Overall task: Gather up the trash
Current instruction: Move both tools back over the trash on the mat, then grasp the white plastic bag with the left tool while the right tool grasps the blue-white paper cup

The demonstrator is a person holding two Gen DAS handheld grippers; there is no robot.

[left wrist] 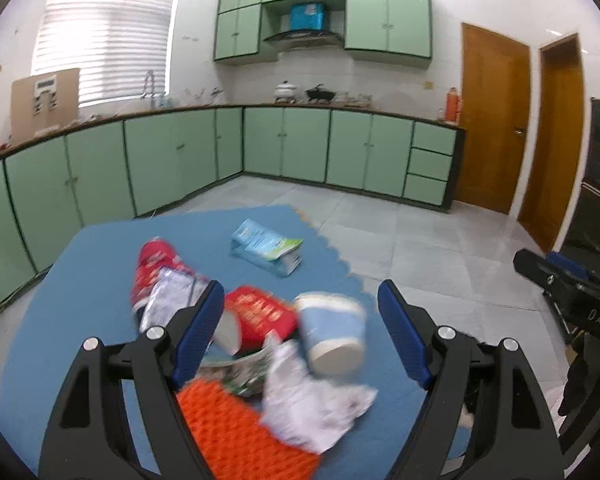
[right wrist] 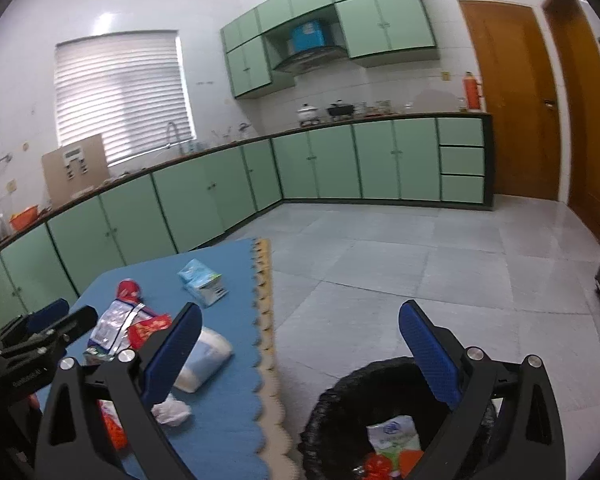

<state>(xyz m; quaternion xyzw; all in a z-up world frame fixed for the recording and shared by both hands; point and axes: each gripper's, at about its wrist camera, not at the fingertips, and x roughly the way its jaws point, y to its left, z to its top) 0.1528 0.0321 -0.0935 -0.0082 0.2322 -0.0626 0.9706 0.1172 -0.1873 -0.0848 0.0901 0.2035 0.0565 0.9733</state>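
I'm mid-collection: my left claw (left wrist: 300, 312) hangs wide open and empty over the litter on the blue mat (left wrist: 100, 264), with the blue paper cup (left wrist: 332, 332) between its fingers, though motion blur makes that uncertain. Next it should lower and close on the cup. My right claw (right wrist: 300, 332) gapes empty above the black-lined bin (right wrist: 340, 408), already holding wrappers. Green cabinets (right wrist: 204, 196) ring the tiled kitchen floor (right wrist: 420, 264).
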